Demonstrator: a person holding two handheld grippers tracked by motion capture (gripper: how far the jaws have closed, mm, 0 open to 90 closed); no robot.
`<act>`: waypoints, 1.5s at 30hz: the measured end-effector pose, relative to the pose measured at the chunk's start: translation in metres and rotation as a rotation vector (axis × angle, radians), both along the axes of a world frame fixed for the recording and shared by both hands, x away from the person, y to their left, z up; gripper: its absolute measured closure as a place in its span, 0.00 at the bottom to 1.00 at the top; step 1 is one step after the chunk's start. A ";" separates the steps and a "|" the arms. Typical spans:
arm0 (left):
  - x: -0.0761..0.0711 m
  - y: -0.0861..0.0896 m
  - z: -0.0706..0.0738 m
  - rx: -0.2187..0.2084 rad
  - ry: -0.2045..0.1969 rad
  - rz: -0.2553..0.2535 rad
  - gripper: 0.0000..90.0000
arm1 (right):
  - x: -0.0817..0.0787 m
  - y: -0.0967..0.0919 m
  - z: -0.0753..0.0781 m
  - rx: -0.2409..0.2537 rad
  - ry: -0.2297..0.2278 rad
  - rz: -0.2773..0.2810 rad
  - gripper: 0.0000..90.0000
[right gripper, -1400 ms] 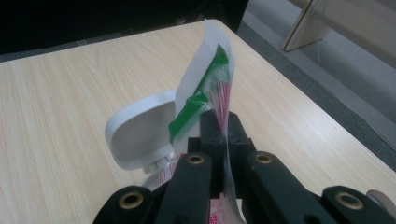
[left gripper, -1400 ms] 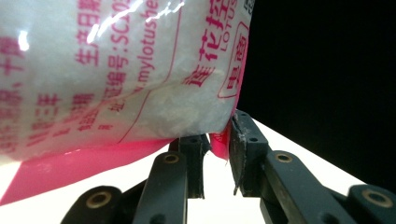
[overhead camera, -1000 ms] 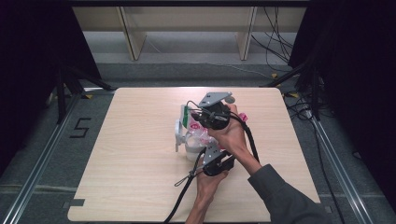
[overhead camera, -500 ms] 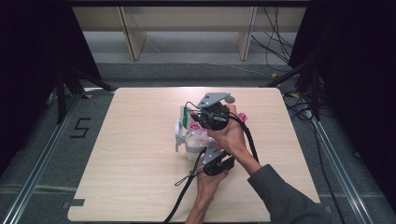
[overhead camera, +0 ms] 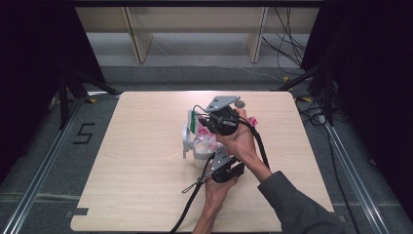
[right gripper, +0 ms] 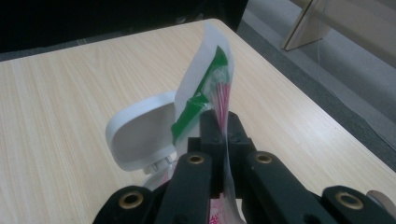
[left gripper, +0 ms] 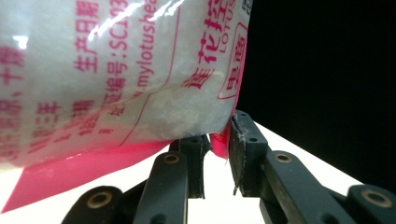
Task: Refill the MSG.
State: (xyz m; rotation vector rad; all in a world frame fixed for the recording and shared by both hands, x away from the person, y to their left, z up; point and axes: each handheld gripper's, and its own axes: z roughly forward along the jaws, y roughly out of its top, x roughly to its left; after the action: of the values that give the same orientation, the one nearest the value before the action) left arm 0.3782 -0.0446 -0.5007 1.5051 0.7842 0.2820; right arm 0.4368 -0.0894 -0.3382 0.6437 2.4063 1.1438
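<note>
A clear bag of white grains with pink print (left gripper: 116,70) is held up over a white tub (overhead camera: 198,157) near the table's middle. The tub's flip lid (right gripper: 140,135) stands open. My left gripper (left gripper: 219,149) comes from below, shut on the bag's pink bottom corner. My right gripper (right gripper: 224,126) is shut on the bag's thin upper film. In the high view the right gripper (overhead camera: 208,126) is above the tub and the left gripper (overhead camera: 214,153) is just behind it on the near side. A white-and-green packet (right gripper: 205,79) stands upright beside the lid.
The pale wooden table (overhead camera: 141,195) has bare wood on all sides of the tub. A small pink piece (overhead camera: 252,121) lies just right of the right hand. Black cables trail from both grippers toward the near edge. Dark curtains and floor rails flank the table.
</note>
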 end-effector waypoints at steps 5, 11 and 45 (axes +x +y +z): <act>0.000 0.000 0.000 0.001 -0.001 0.001 0.85 | 0.000 0.000 0.000 0.006 0.005 -0.005 1.00; 0.001 0.001 0.001 0.004 0.000 0.000 0.85 | 0.001 -0.001 0.001 0.011 -0.003 -0.004 1.00; 0.002 0.001 0.001 -0.010 0.003 0.000 0.85 | -0.002 0.002 0.001 0.005 0.011 -0.010 1.00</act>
State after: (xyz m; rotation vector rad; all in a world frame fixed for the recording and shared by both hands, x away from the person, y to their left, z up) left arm 0.3804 -0.0434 -0.4992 1.4965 0.7875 0.2755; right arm 0.4352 -0.0877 -0.3367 0.6645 2.4070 1.1450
